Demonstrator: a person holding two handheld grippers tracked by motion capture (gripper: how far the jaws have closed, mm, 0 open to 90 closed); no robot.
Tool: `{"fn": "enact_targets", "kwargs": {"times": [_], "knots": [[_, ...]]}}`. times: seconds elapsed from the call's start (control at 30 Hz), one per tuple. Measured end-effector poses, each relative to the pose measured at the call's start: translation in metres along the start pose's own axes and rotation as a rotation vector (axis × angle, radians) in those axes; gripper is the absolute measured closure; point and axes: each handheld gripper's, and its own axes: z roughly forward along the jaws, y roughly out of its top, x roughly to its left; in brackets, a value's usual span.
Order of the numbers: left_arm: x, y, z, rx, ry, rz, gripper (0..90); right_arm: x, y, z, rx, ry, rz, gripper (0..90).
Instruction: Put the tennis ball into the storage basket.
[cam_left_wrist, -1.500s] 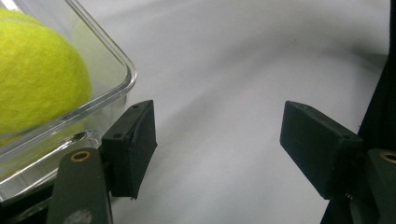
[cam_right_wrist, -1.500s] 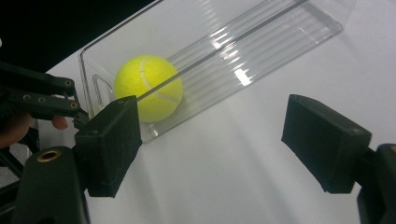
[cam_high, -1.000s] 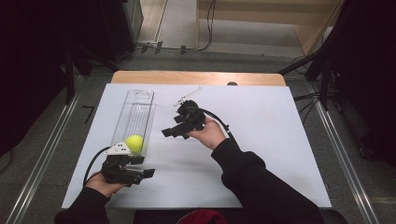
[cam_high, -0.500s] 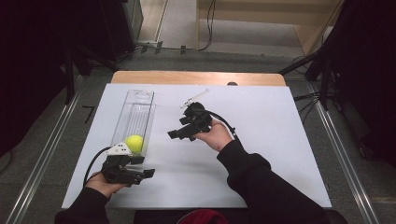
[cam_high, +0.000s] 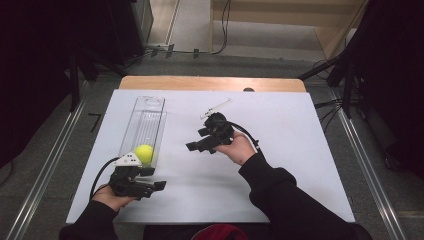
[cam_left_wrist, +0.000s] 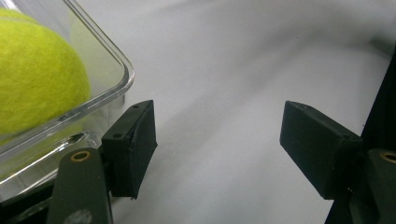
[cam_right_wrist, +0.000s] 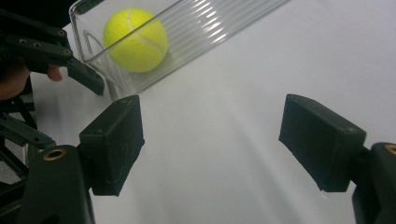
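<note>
High view shows the ball (cam_high: 144, 153) lying in the near end of the clear tray (cam_high: 148, 107), on the left part of the white bench (cam_high: 300, 165). Left tool (cam_high: 159, 185) rests on the bench just beside this tray end, released, with nothing between its jaws. Right tool (cam_high: 192, 147) is above the middle of the bench, also released and empty, pointing toward the ball.

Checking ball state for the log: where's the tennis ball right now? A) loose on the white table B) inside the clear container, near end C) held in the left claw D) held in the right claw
B: the tennis ball sits inside the clear container, and both the left claw and the right claw are open with nothing between their jaws.
</note>
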Motion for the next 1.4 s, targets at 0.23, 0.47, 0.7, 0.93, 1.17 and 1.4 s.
{"fn": "enact_targets", "kwargs": {"times": [0.23,0.47,0.7,0.93,1.17,1.4], "knots": [[0.000,-0.001,-0.004,-0.010,0.007,-0.005,27.8,-0.004,-0.003,-0.004,-0.004,0.000,0.005,19.7],[0.000,-0.001,-0.002,-0.002,0.013,-0.002,27.8,-0.014,-0.012,-0.009,-0.007,-0.006,0.014,19.7],[-0.001,0.000,-0.003,-0.011,0.011,-0.006,27.8,-0.021,-0.021,-0.014,-0.003,-0.010,0.042,21.0],[-0.002,-0.001,-0.006,-0.017,0.009,0.000,27.8,-0.023,-0.027,-0.019,0.000,-0.025,0.053,21.0],[-0.003,-0.005,-0.009,-0.023,0.010,0.003,27.8,-0.027,-0.034,-0.033,-0.020,-0.048,0.064,21.0],[-0.002,-0.004,-0.008,-0.027,0.006,-0.002,27.8,-0.029,-0.043,-0.041,-0.027,-0.055,0.066,21.0]]}}
